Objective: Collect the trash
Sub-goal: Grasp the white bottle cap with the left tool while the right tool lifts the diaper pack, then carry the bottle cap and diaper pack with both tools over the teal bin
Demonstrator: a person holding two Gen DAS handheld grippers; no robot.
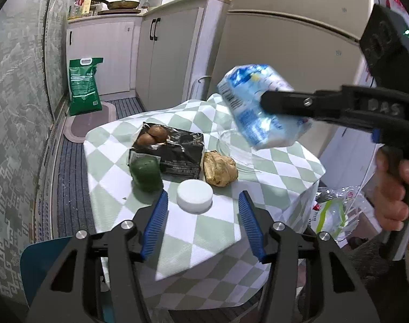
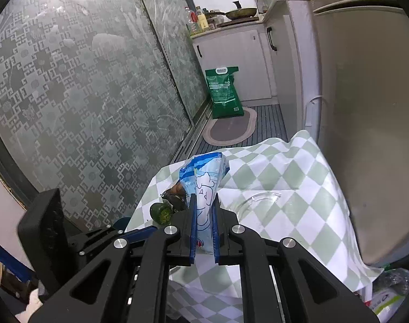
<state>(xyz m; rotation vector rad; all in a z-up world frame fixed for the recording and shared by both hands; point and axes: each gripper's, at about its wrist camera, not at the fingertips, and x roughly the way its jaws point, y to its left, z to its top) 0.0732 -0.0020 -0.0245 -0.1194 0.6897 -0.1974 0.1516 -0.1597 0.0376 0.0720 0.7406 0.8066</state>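
Observation:
My right gripper (image 2: 204, 202) is shut on a crumpled blue and white plastic wrapper (image 2: 204, 180) and holds it in the air above the checked table; the wrapper also shows in the left wrist view (image 1: 258, 102), above a clear glass dish (image 1: 234, 145). My left gripper (image 1: 203, 206) is open and empty, low over the table's near side, with a white plastic lid (image 1: 195, 196) between its fingertips. Behind the lid lie a green pepper piece (image 1: 146, 171), a black foil packet (image 1: 174, 148) with brown mushrooms (image 1: 153, 136) on it, and a brown crumpled lump (image 1: 219, 168).
The small table has a green and white checked cloth (image 1: 193, 237). A trash bag with plastic waste (image 1: 333, 212) sits on the floor at the right of the table. A refrigerator (image 1: 285, 45) stands behind, a green sack (image 1: 84, 86) on the floor, patterned glass doors (image 2: 83, 94) at left.

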